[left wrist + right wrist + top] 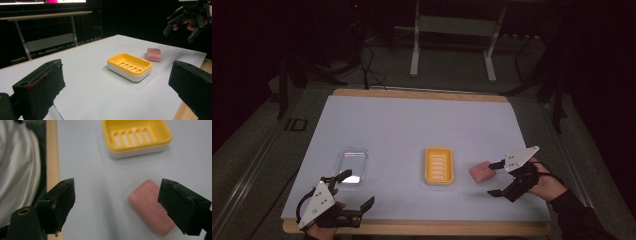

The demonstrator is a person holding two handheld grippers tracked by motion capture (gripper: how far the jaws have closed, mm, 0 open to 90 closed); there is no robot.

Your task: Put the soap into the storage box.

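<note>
A: The right tool [499, 179] is held low over the counter [402, 125], jaws spread wide, nothing gripped. The soap [482, 171] is seen lying flat, just ahead of it and off toward its far jaw.

B: And in the right gripper view the soap [151, 206] is caught beside one jaw rather than centred in the gap. A grab is judged likely, but the bar would have to be brought between the jaws first.

A: Beyond the soap, farther from that tool, the dish [439, 165] is set open side up, slots showing, presumably so the bar can be dropped straight in.

B: The left tool [354, 195] is kept back near the counter's edge, jaws also parted, empty. A clear lid [351, 165] is lying just ahead of it.

A: Parked there, it is judged to be kept out of the way while the soap is approached.
</note>
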